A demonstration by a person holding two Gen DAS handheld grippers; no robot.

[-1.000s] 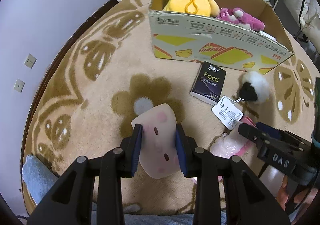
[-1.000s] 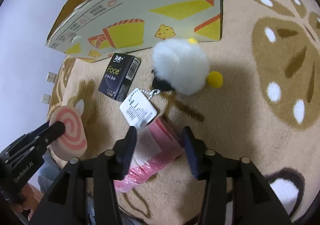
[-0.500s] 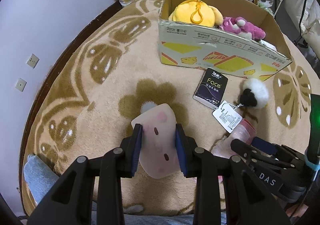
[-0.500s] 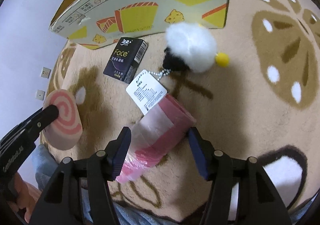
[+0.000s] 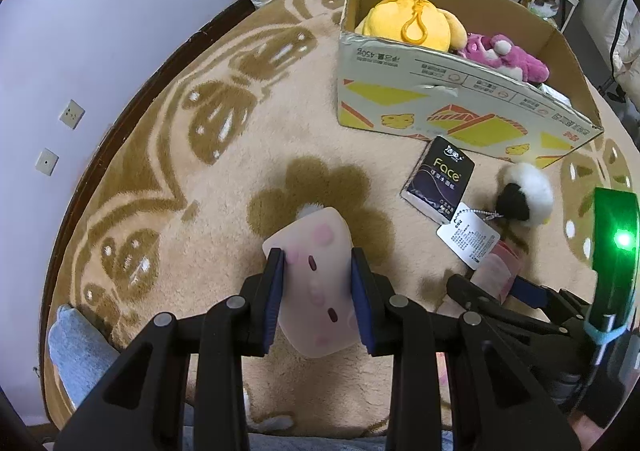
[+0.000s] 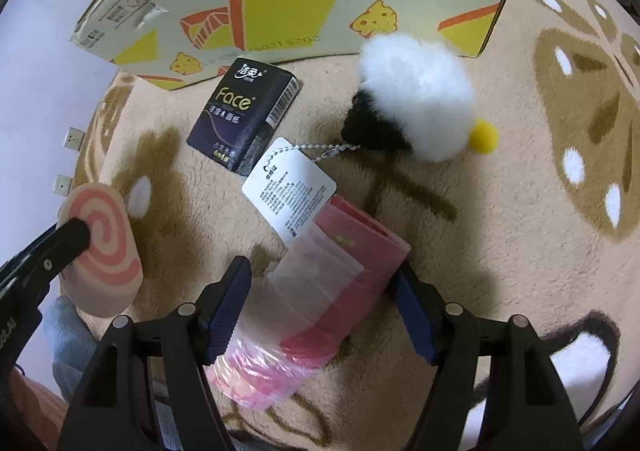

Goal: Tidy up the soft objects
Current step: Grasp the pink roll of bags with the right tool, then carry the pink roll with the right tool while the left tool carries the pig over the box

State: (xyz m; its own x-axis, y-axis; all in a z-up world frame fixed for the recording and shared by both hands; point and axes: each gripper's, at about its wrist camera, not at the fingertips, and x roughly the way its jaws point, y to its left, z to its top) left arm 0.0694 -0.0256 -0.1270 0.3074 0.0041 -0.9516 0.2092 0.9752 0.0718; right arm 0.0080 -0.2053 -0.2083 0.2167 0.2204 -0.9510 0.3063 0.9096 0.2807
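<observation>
My left gripper [image 5: 318, 267] is shut on a pale pink soft pad [image 5: 316, 283] with pink spots, held above the rug; its pink swirl side shows in the right wrist view [image 6: 104, 247]. My right gripper [image 6: 324, 275] is open, its jaws standing on either side of a pink roll of plastic bags [image 6: 316, 307] that lies on the rug. A white and black fluffy toy [image 6: 412, 103] with a paper tag [image 6: 290, 187] lies just beyond. The cardboard box [image 5: 452, 91] holds a yellow plush [image 5: 412, 23] and a magenta plush [image 5: 504, 55].
A dark tissue pack [image 6: 244, 119] lies in front of the box. The beige and brown patterned rug [image 5: 224, 155] ends at a purple wall [image 5: 80, 31] on the left. Shelves stand behind the box. A grey cloth [image 5: 76, 355] lies at the near left.
My left gripper has risen with the pad, so the view is wider. My right gripper has opened wider and moved forward around the pink roll.
</observation>
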